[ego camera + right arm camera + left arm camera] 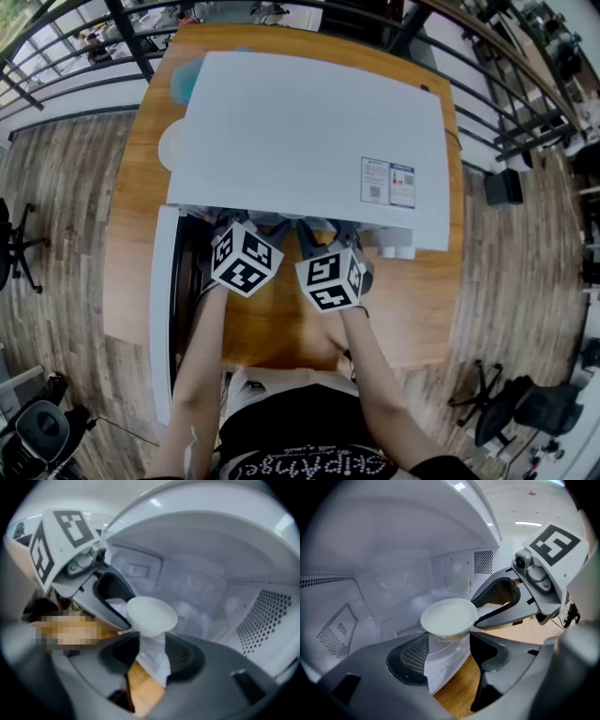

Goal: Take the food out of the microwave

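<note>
1. A white bowl (449, 617) stands on the floor of the open microwave (309, 131), close to its mouth. The oven is at the person's 12 o'clock on a wooden table (422, 319), with its door (161, 309) swung out toward 9 o'clock.
2. The left gripper (448, 645) has its jaws apart. The bowl's narrow foot sits at 12 o'clock just past the tips, and no firm clamp is evident.
3. The right gripper (152, 643) is likewise spread, with the same bowl at its 12 o'clock. Seen from the left gripper view, it meets the bowl's rim from 3 o'clock.
4. Risk: two tools are crowding one small bowl, so a nudge from either tip could tilt it or push it deeper in.
5. Risk: closing on the tapered foot could let the bowl slip upward and spill.
6. Risk: lifting too high may knock the rim against the oven's ceiling, while dragging low may catch the sill.
</note>
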{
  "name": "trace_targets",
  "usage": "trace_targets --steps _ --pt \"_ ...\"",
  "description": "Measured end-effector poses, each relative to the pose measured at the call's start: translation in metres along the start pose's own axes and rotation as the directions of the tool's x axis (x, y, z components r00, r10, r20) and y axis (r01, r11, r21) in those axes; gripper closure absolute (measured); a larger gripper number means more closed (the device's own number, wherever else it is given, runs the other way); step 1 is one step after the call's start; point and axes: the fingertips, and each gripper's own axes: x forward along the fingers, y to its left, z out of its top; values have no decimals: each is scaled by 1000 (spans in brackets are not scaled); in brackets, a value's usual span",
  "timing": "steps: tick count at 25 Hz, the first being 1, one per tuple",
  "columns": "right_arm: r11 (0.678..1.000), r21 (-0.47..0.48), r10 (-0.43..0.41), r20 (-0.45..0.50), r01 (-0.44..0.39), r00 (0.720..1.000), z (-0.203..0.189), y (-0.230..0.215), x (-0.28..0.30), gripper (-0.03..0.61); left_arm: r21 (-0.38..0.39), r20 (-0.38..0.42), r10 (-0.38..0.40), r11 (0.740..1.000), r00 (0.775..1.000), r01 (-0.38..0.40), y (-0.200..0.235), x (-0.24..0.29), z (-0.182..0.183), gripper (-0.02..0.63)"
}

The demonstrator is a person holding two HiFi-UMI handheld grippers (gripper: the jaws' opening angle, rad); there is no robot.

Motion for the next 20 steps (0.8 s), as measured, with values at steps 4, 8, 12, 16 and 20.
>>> trace_targets --steps 4,8,12,16,20 --pt "1000 2 8 4 -8 1000 -1 0 -3 392 -2 12 19 1000 1000 -19 -3 -4 2 314" --pt "1000 -3 17 -1 -17 1000 -3 4 -8 393 -3 10 29 1000 1000 -29 -8 -9 0 318" --pt "1000 -3 14 7 -14 1000 -4 7 -15 393 6 16 43 999 999 -43 -13 -15 1 316" --pt "1000 -14 4 21 -3 1000 -1 8 -23 393 14 27 68 998 997 -69 -17 -23 5 316" --pt "1000 -25 3 33 -2 999 0 12 -32 393 23 37 87 996 996 -87 -22 -32 6 316"
